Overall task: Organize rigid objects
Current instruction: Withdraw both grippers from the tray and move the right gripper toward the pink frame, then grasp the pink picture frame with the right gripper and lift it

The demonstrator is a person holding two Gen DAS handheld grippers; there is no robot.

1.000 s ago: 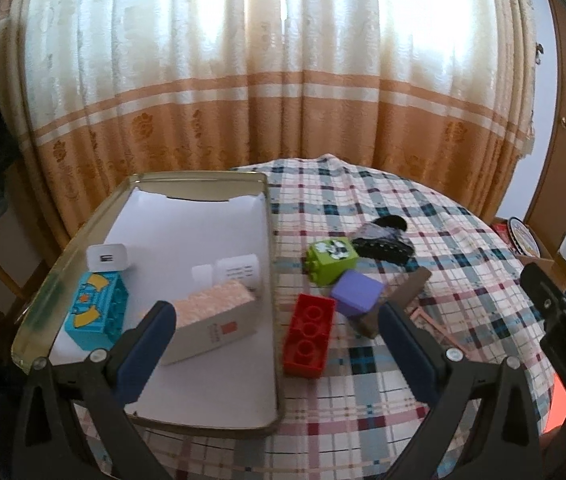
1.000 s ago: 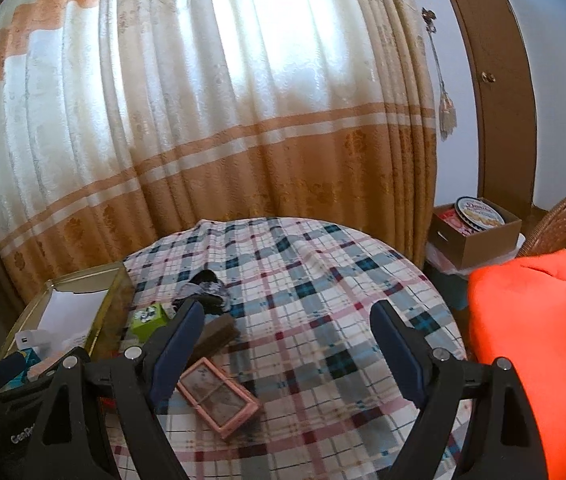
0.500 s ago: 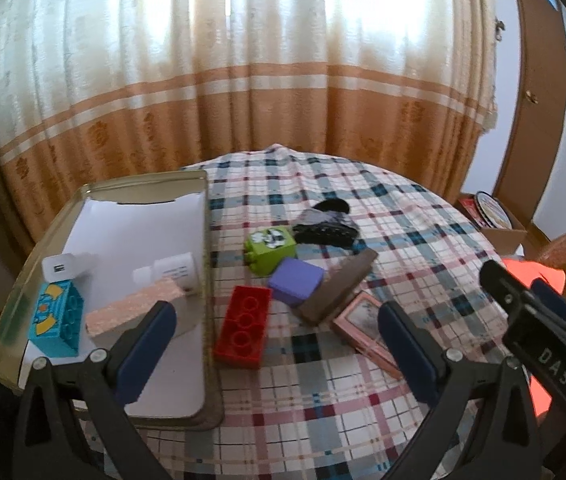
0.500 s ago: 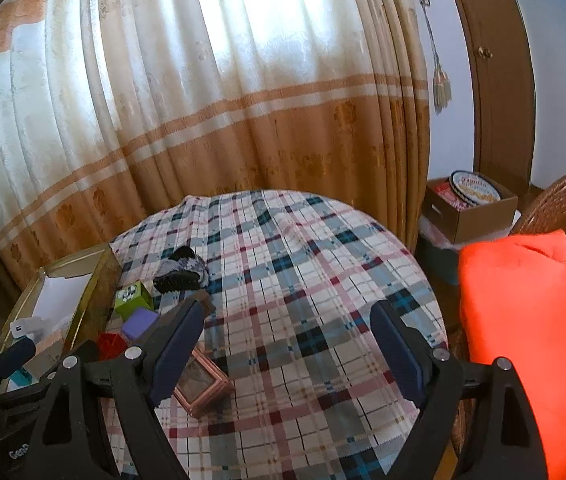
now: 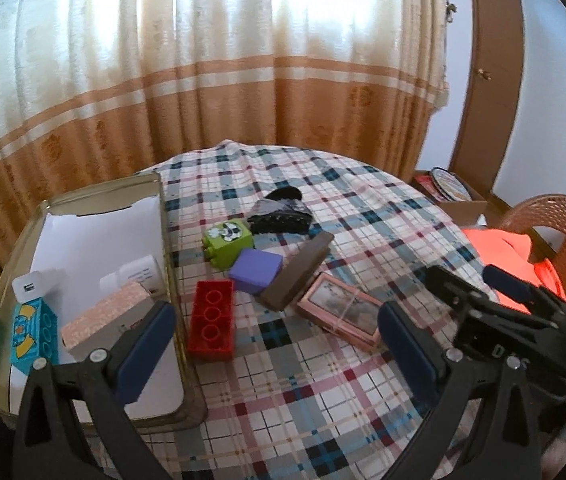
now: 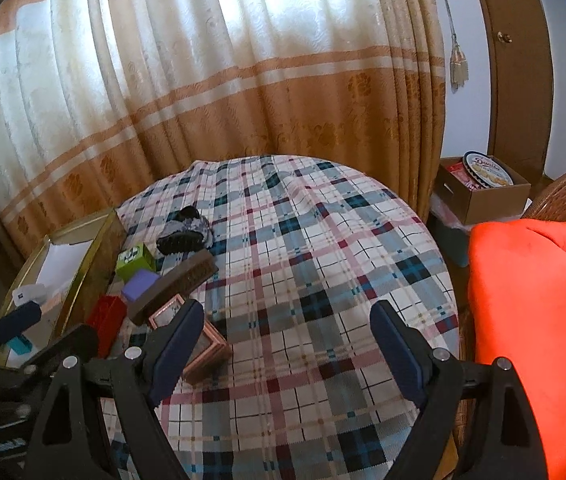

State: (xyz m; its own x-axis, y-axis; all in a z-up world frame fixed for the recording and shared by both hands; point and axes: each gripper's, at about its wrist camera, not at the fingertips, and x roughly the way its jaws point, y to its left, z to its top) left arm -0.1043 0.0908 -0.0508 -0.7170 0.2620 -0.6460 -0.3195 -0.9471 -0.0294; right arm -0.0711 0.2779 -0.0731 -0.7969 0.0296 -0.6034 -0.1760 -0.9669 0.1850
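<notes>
Left wrist: red brick (image 5: 211, 325) between open jaws, untouched.

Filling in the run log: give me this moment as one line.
left gripper: open, empty | right gripper: open, empty | tray: partly filled | red brick: on tablecloth beside tray

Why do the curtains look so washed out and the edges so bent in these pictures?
Left wrist view: daylight through the curtain blows its top out to white, and the fisheye lens bows the tray rim; the right tongs are smeared by blur. Right wrist view: the same glare, the door frame curves, and black corners ring the picture.
</notes>
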